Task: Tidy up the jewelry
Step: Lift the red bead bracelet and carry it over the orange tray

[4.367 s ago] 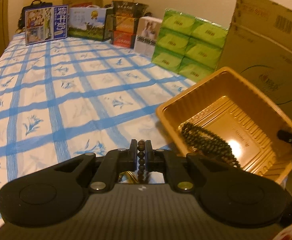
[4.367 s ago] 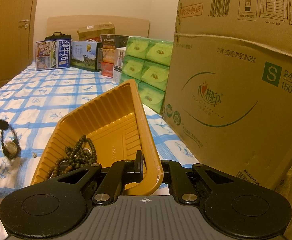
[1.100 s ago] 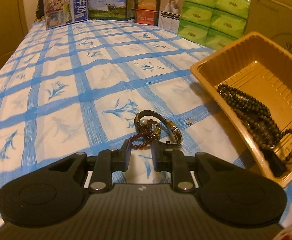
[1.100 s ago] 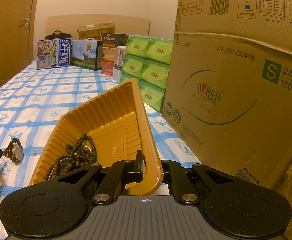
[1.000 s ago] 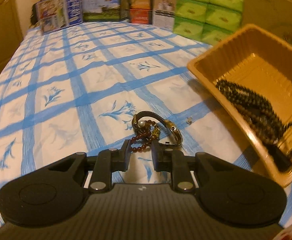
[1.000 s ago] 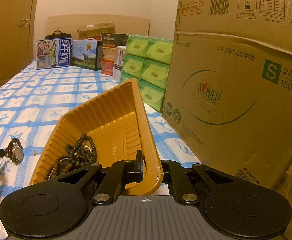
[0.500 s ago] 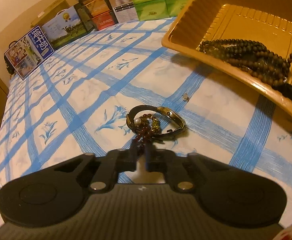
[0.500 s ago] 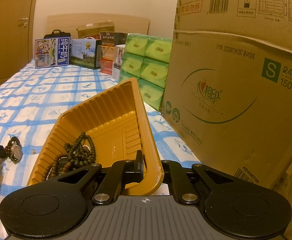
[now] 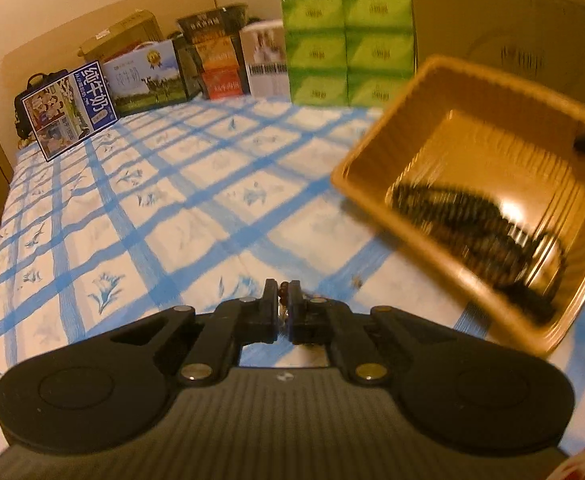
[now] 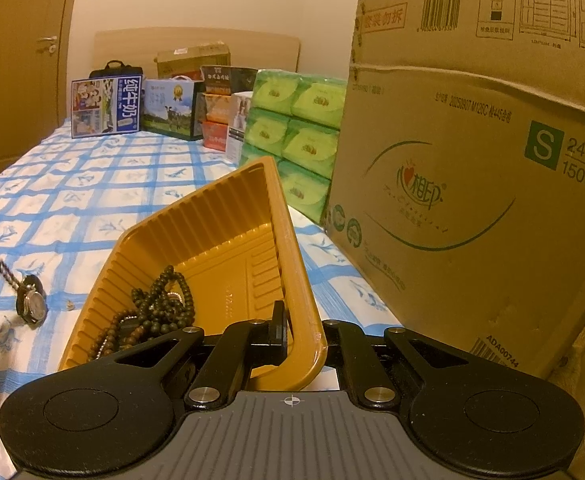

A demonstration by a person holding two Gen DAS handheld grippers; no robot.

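- The left gripper (image 9: 283, 289) has its jaws clenched on a small reddish bead bracelet (image 9: 282, 288); only a few beads show between the fingertips in its own view.
- From the right wrist view, that bracelet hangs as a short strand (image 10: 9, 278) from the left gripper's tip at the far left, and a wristwatch (image 10: 32, 305) dangles at the end of it, its lower edge close to the bedspread; I cannot tell whether it touches.
- The right gripper (image 10: 300, 330) is grasping the near corner of the yellow plastic tray (image 10: 212, 216), one finger (image 10: 278, 326) inside the wall and the other outside the rim.
- The tray is tilted, its far side raised off the bed (image 10: 92, 184), near the bed's right edge.
- A heap of dark bead necklaces (image 10: 152, 312) lies in the tray's low near-left part; in the left wrist view the same beads (image 9: 472, 228) are blurred.
- A tiny loose piece (image 10: 68, 303) lies on the blue-checked bedspread between the watch and the tray's left wall.
- A large cardboard carton (image 10: 472, 184) stands just right of the tray, along the bed's right edge.
- Green tissue packs (image 10: 296, 136) are stacked beside the carton, further toward the head of the bed.
- Milk cartons and gift boxes (image 10: 164, 108) line the head end, in front of the wooden headboard (image 10: 196, 44).
- A door (image 10: 16, 64) stands at the left of the room.
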